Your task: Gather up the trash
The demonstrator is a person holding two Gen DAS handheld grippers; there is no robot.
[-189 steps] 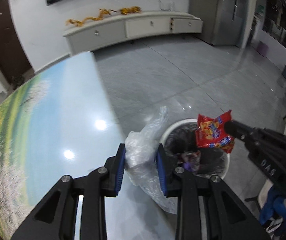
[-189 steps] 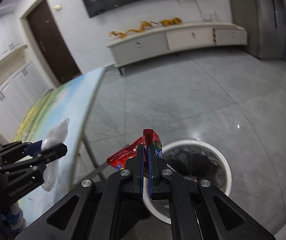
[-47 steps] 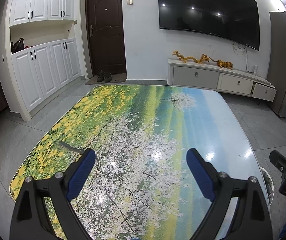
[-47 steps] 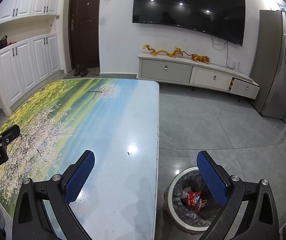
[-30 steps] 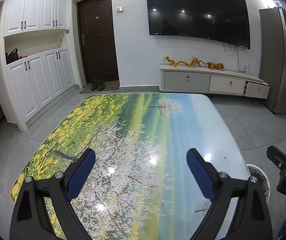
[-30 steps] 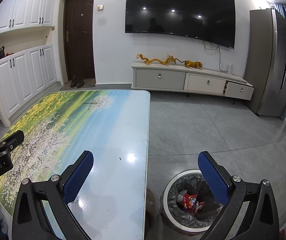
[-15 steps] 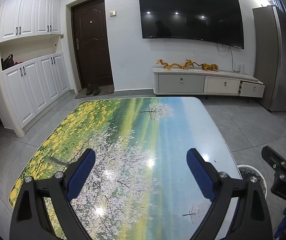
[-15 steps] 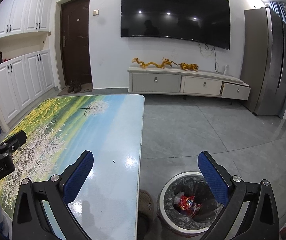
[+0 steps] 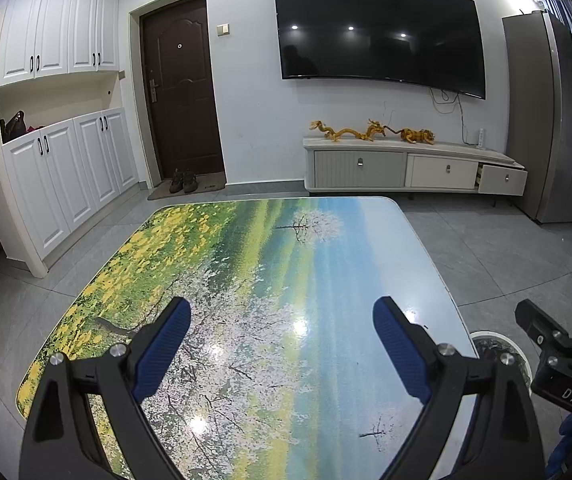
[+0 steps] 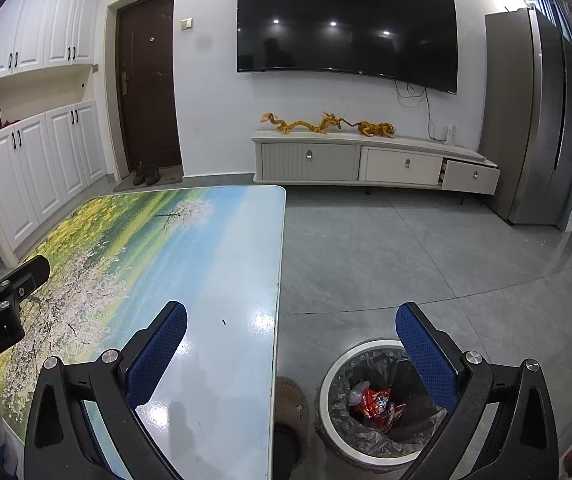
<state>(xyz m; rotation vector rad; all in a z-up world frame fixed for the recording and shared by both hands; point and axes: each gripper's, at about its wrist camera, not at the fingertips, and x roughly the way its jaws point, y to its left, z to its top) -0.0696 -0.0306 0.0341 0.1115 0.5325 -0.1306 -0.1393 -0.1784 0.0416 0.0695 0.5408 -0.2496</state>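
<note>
- Here the left gripper point(image 9: 282, 344) hangs over the counter point(image 9: 246, 280) with its jaws spread wide and nothing between them.
- The right gripper point(image 10: 291, 350) likewise has its jaws wide apart and empty, one blue pad point(image 10: 154, 354) over the counter's edge and the other above the floor.
- Just beside the counter, on the grey tiled floor point(image 10: 385, 264), stands the white bin point(image 10: 327, 384) with a dark liner; a red snack wrapper point(image 10: 375, 400) and a scrap of clear plastic point(image 10: 359, 389) lie inside it.
- Farther off, a TV cabinet point(image 10: 373, 166) sits against the wall under a dark TV point(image 10: 345, 24).
</note>
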